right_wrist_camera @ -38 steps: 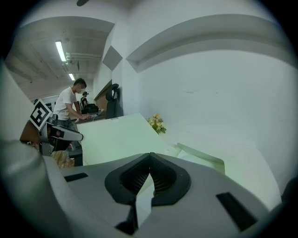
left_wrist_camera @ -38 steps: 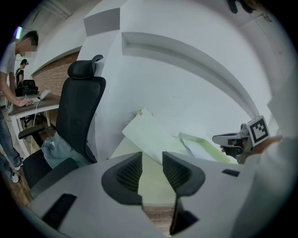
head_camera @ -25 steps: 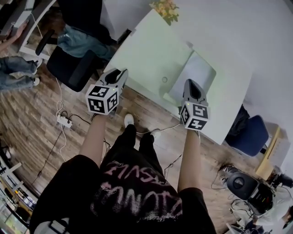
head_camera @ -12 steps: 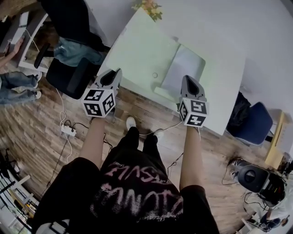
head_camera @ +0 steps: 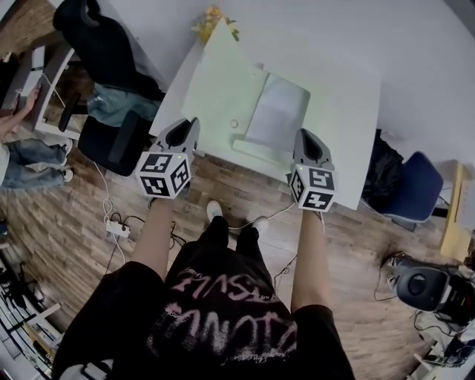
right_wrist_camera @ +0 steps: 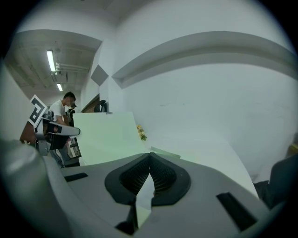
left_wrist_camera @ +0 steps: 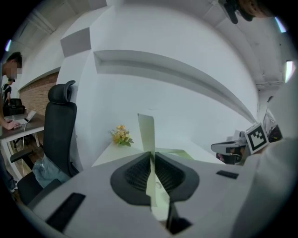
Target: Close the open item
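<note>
Pale green flat folder (head_camera: pixel 223 96) lies open on the white bench (head_camera: pixel 349 104), near the bench's front edge and between the two hand-held grippers. Its grey-white inner page (head_camera: pixel 278 119) rests flat on the right. Its broad green cover (head_camera: pixel 211 82) is raised off the bench on the left, and in the right gripper view this cover (right_wrist_camera: pixel 109 137) stands steeply as an upright panel. The left hand-held gripper (head_camera: pixel 183 126) reaches to the cover's near left edge. In its own view the left hand-held gripper (left_wrist_camera: pixel 151 155) has the thin green cover (left_wrist_camera: pixel 148 135) running edge-on between its ribbed black pads. The jaws have just been closing and now pinch the cover from both sides. The right hand-held gripper (head_camera: pixel 308 137) hovers at the folder's near right corner, just beside a narrow green flap (head_camera: pixel 256 151) along the front. In the right gripper view the right hand-held gripper (right_wrist_camera: pixel 149 157) has its jaws pressed together at the tips, and nothing shows between them. A small bunch of yellow flowers (head_camera: pixel 210 18) sits at the far corner of the bench. A black office chair (head_camera: pixel 111 137) stands to the left on the wooden floor (head_camera: pixel 67 215).
</note>
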Demonstrator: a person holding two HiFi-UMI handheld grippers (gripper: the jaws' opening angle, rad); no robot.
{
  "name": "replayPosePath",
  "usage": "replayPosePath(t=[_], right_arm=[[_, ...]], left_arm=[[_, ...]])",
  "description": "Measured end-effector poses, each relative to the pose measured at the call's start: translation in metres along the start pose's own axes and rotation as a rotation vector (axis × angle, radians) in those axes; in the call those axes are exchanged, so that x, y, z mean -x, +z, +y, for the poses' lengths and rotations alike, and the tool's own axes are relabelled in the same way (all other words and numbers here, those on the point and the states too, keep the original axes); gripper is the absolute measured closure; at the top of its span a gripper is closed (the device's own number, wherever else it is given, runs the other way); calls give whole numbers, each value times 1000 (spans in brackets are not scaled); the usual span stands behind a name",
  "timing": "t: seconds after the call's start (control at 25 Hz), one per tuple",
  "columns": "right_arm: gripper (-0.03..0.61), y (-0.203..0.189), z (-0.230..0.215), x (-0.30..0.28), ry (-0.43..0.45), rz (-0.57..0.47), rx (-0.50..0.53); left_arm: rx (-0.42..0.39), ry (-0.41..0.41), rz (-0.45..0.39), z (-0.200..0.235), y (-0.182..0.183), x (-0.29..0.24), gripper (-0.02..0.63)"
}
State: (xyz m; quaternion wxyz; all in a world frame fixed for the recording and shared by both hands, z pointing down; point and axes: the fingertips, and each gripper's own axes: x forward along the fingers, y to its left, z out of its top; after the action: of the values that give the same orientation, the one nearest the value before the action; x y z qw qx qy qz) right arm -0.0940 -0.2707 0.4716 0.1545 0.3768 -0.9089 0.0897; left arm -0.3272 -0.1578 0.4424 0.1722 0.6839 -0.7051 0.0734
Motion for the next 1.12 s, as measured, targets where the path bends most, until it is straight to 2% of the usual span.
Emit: replayPosePath(t=[0.6, 0.88, 1.12], right_arm=[[569, -16, -80, 80, -108, -52, -78], [568, -37, -119, 116, -170, -30, -94], [569, -52, -146, 137, -220, -19, -115]], left_arm=[[-180, -58, 36, -113, 0, -17, 586], [-311, -154, 110, -180, -28, -39, 574], [-411, -175, 166, -206, -47, -53, 569]])
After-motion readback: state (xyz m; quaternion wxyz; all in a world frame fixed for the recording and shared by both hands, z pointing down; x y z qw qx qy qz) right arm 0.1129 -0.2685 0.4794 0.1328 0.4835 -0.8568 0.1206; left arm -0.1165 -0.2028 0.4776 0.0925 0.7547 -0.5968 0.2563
